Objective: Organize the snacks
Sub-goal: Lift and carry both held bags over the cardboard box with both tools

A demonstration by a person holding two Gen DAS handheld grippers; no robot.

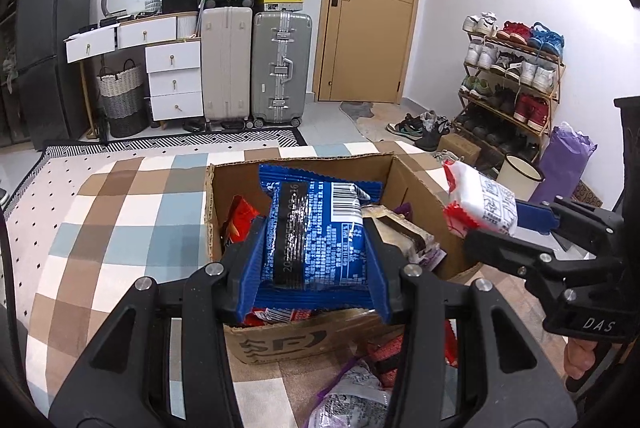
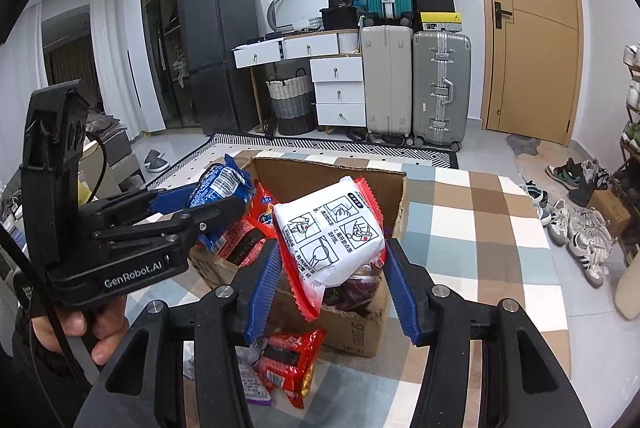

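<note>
— Clutter first: what surrounds the cardboard box point(image 1: 416, 188)?

— It sits on a checked cloth point(image 1: 120, 212). More packets lie inside, red and purple ones, and a red packet point(image 2: 286, 356) lies loose on the cloth just before it. Beyond stand suitcases point(image 1: 256, 64), white drawers point(image 1: 172, 76) and a shoe rack point(image 1: 516, 76).

— And the left gripper point(image 1: 316, 240)?

— Clamped on a blue snack packet point(image 1: 316, 228), held above the box, its long axis running away from the camera, barcode end tipped up.

— The right gripper point(image 2: 332, 268)?

— Clamped on a white packet with red edges point(image 2: 332, 236), over the box's near right corner, tilted, one corner hanging toward the camera. Both packets are apart.
</note>
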